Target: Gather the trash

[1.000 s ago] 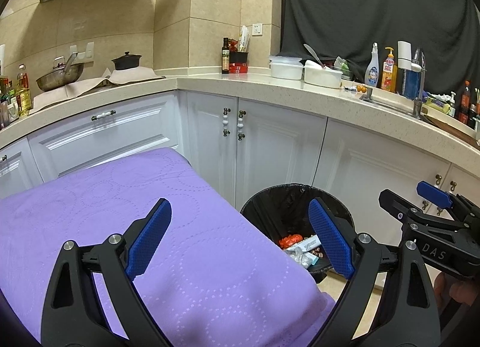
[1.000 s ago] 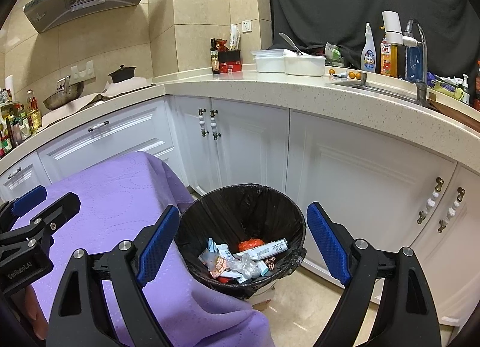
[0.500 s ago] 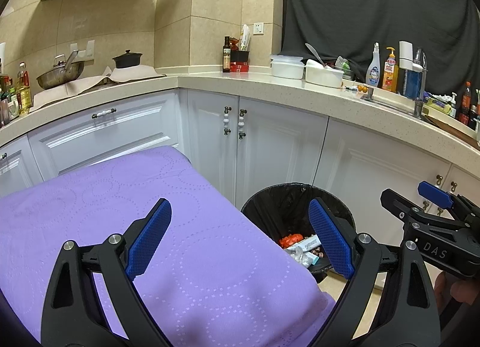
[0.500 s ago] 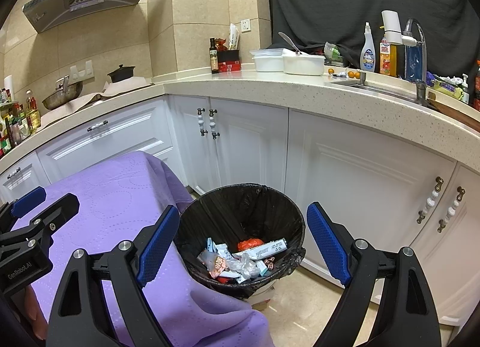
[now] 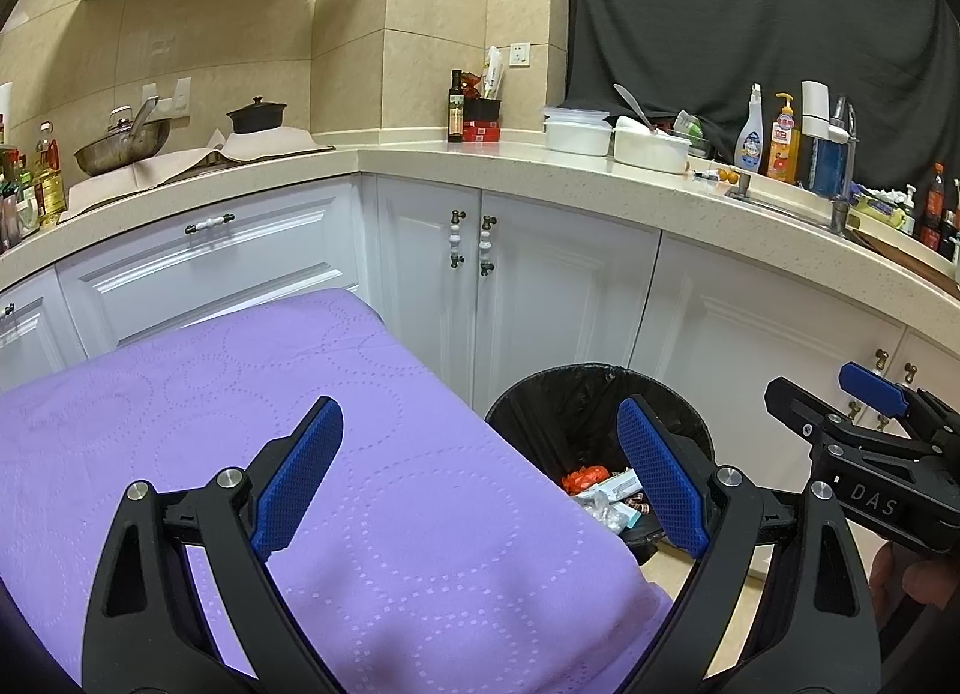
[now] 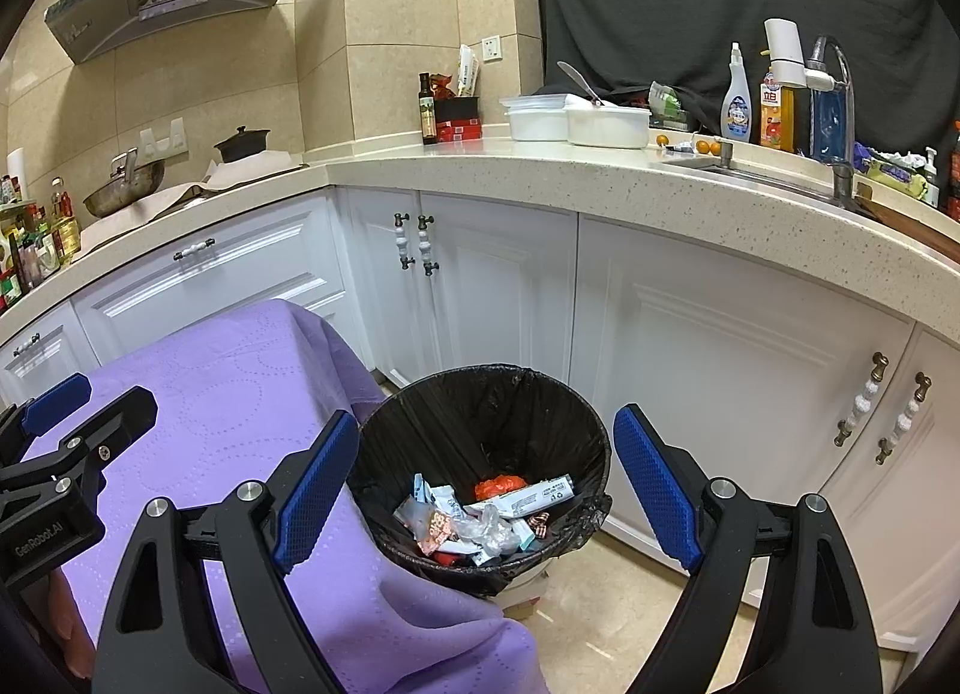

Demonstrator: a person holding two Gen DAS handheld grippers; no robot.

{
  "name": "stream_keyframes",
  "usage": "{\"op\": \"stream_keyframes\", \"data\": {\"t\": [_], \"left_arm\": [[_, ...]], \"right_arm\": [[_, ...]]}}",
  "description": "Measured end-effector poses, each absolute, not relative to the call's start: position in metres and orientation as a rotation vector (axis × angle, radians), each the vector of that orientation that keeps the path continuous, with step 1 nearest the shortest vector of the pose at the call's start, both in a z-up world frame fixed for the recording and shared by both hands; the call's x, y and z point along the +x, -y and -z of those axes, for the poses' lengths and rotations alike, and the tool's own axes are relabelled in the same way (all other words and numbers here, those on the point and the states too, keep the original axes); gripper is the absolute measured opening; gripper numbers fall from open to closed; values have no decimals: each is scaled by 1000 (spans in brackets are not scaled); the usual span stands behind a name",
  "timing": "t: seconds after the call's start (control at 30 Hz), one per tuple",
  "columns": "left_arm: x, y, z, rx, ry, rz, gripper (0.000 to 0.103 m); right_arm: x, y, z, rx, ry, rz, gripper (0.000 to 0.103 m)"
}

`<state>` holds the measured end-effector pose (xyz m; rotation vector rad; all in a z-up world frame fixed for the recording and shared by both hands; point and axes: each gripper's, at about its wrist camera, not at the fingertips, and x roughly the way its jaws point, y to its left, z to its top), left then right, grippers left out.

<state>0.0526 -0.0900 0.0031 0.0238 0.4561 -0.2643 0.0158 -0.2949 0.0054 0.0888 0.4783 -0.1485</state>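
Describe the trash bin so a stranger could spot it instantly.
Find the white lower cabinets under the speckled stone countertop. On the floor before them, beside the purple-clothed table, stands a round black-bagged trash bin, the only container holding crumpled wrappers.

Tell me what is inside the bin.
The black-lined bin holds a heap of wrappers: a crumpled orange one, a white tube-shaped pack and clear plastic. Whatever lies beneath that heap is covered.
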Motion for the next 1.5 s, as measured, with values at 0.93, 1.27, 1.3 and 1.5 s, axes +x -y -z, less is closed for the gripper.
{"op": "stream_keyframes", "data": {"t": [0.93,1.27,1.3,1.5], "left_arm": [[52,84,3,35,-456,266,91],[54,82,4,32,-457,266,92],[53,81,5,35,-455,264,92],[52,80,3,27,-459,259,93]], "right_arm": [[17,296,-5,91,-477,152,84],[17,297,-5,91,-477,151,84],[17,297,-6,90,-477,151,84],[17,296,-5,91,-477,152,84]]}}
